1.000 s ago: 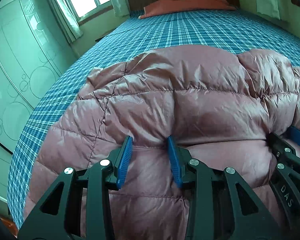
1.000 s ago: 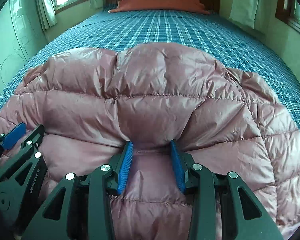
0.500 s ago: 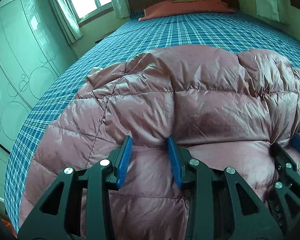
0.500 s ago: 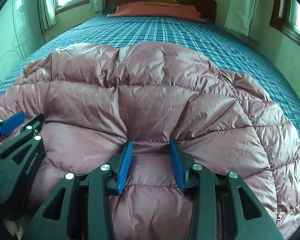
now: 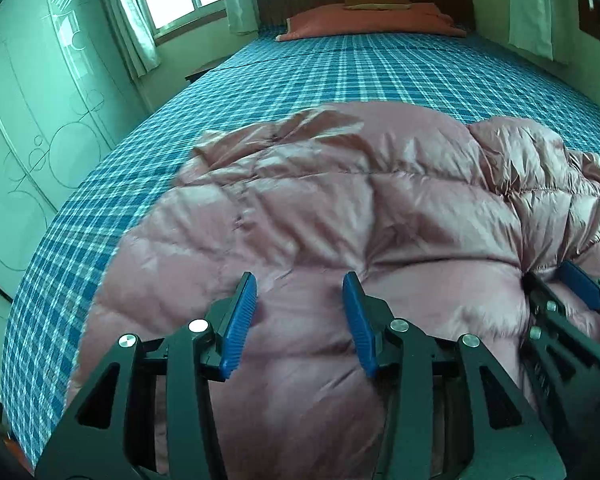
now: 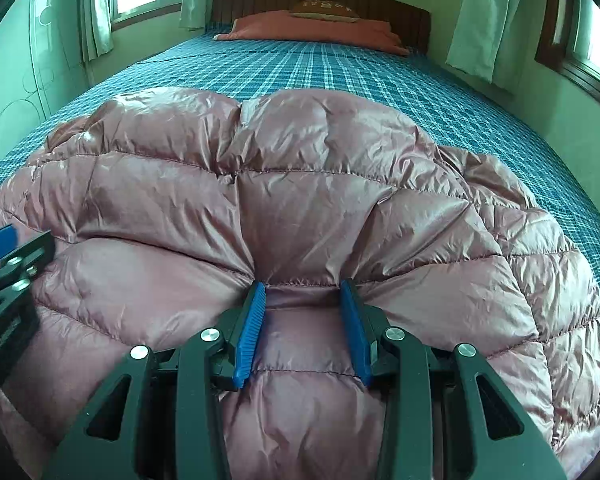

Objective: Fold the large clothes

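The left claw (image 5: 299,292), black-framed with blue ribbed pads, tilts down over the near edge of a puffy, shiny mauve-pink quilted down coat (image 5: 380,216). Its jaws have just been opening: they stand spread, the fabric lying smooth between the pads with no bunching against them. The coat's left part is blurred in the left wrist view.

The coat lies spread across the foot end of a bed covered in a blue-and-white plaid sheet (image 6: 340,68); its near hem is cut off by the picture edges.

The right claw (image 6: 303,296) tilts down likewise, just beside the left one, pinching a fold of the coat: a stitched seam is squeezed between its pads and creases fan outward. Whatever lies under the coat is hidden.
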A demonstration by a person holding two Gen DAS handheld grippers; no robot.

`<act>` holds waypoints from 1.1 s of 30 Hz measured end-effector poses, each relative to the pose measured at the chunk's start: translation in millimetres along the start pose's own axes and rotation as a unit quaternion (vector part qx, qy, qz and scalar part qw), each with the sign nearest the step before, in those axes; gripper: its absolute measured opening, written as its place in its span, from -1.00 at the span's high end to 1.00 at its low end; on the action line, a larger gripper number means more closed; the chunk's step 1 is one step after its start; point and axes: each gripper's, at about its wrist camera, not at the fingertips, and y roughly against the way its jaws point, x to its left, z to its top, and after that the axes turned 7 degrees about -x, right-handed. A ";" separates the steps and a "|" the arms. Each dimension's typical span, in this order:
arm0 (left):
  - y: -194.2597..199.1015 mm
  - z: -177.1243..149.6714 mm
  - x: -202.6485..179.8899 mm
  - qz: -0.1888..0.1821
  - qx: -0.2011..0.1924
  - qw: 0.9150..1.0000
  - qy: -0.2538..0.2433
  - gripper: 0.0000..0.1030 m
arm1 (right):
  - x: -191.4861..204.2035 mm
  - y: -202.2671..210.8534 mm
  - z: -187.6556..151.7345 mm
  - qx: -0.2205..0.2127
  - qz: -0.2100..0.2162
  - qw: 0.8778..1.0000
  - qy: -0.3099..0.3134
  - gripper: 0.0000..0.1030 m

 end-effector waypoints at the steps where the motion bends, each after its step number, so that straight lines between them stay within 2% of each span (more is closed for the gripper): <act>1: 4.2 -2.6 8.0 -0.002 0.001 1.000 0.008 0.12 | -0.6 -0.1 -0.1 0.000 0.000 1.000 0.000 0.23; 3: 10.6 -6.7 24.2 -0.006 0.004 1.000 0.024 0.09 | -0.9 0.4 -0.7 -0.002 0.000 1.000 -0.001 0.23; 5: 16.5 -11.0 48.2 0.002 0.009 0.999 0.047 -0.06 | -1.9 0.4 -1.3 -0.002 0.001 1.000 -0.002 0.23; 8: 21.9 -17.6 83.0 0.012 0.012 0.996 0.085 -0.12 | -2.3 0.8 -1.9 -0.003 0.001 1.000 -0.002 0.23; 10: 23.6 -24.7 111.4 0.021 0.021 0.993 0.117 -0.21 | -2.6 0.7 -1.8 -0.003 0.001 1.000 -0.002 0.23; 12: 21.1 -30.8 133.5 0.013 0.029 0.989 0.147 -0.28 | -2.6 0.9 -1.8 -0.003 0.001 1.000 -0.002 0.23; 15: 11.9 -40.7 155.8 -0.055 0.048 0.977 0.199 -0.29 | -2.1 1.8 -1.7 -0.004 0.000 1.000 -0.001 0.23; 17: 1.1 -44.4 162.0 -0.126 0.067 0.961 0.237 -0.29 | -1.9 1.9 -1.6 -0.004 0.000 1.000 -0.001 0.23; 21: -19.2 -49.1 158.8 -0.210 0.093 0.932 0.280 -0.30 | -1.8 1.9 -1.7 -0.004 0.000 1.000 -0.001 0.23; 24: -28.1 -47.7 157.0 -0.227 0.093 0.926 0.288 -0.32 | -2.0 1.8 -1.7 -0.004 -0.001 1.000 -0.001 0.23; 27: -37.6 -46.2 155.3 -0.266 0.102 0.909 0.304 -0.31 | -0.9 2.8 -1.8 -0.006 -0.003 1.000 0.001 0.23; 31: -40.5 -44.5 152.2 -0.265 0.090 0.914 0.293 -0.26 | -0.5 2.8 -1.8 -0.006 -0.003 1.000 0.001 0.23; 33: -44.9 -48.7 165.3 -0.265 0.084 0.898 0.342 -0.26 | -0.3 2.7 -2.0 -0.006 -0.004 1.000 0.001 0.23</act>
